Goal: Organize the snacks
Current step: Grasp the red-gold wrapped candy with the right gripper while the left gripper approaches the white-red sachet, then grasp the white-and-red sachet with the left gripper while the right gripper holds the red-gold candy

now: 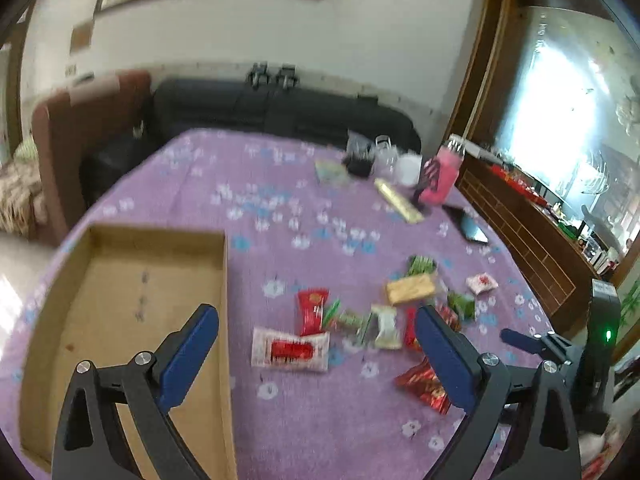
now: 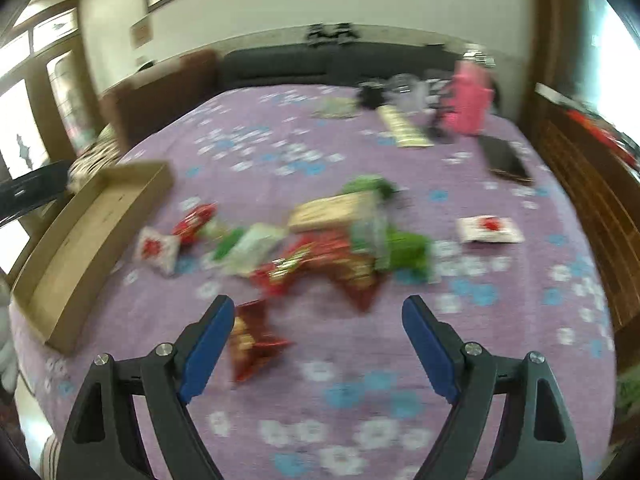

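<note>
Both the left gripper (image 1: 318,320) and right gripper (image 2: 318,312) gape wide and hold nothing above snacks (image 1: 352,320) strewn beside the box (image 1: 120,280), whose bare floor only the left view shows

**Snacks loose beside an open tray**

A shallow cardboard tray (image 1: 132,280) lies flat on the purple cloth, holding no snacks. To its right the snacks (image 1: 360,320) lie scattered in a loose heap: a white-and-red packet (image 1: 290,349) nearest the tray, a red packet (image 1: 311,310) just behind it, green wrappers, a tan bar (image 1: 410,289) and a dark red packet (image 1: 425,386). A small white packet (image 1: 482,283) lies apart, further right.
</note>
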A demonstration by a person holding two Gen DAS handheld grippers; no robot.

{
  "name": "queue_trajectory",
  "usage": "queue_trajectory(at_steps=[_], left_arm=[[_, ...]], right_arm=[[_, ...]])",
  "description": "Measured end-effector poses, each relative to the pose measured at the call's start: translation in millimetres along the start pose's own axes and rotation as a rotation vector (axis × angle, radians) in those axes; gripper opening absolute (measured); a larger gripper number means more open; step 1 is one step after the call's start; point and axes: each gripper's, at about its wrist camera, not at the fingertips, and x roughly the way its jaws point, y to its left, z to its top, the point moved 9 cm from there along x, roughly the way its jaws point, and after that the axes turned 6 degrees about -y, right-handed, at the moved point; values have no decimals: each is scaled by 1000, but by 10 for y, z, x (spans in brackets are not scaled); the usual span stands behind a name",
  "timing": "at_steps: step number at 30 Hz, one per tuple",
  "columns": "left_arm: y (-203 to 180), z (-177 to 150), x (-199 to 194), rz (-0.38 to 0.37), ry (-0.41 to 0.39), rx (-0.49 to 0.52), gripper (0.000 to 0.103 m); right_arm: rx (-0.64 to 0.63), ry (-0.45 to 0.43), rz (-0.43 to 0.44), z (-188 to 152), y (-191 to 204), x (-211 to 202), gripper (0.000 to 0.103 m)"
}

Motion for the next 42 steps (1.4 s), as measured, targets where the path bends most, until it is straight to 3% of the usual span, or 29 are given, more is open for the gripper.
queue_trajectory(at_steps=[6,8,10,12,19,26,30,34,37,39,42], left_arm=[[-23,-225,339,-8,105,73,96],[-32,-241,489,12,145,125,96],[-47,-228,621,16,179,169,96],[-77,-246,765,2,227,203,96],[4,-492,1123,19,409,253,94],[-166,-884,922,-118,540,279,82],[-308,-984,759,-155,527,347,82],[-339,-958,788,-47,458,478,82],[-384,-941,859,-15,438,517,82],[-401,-903,868,-8,422,531,82],[-463,-1000,907,-33,467,534,77]], right_arm=[[-94,32,43,-102,431,224,81],[-109,53,52,-136,479,295,72],[-103,82,68,-185,495,357,50],[-80,109,86,-230,489,401,40],[-20,122,111,-242,373,431,40],[36,132,130,-240,265,476,40],[45,131,132,-246,237,470,40],[46,130,130,-249,234,465,40],[47,131,130,-251,235,461,40],[45,133,128,-259,235,458,40],[37,135,126,-281,240,446,40]])
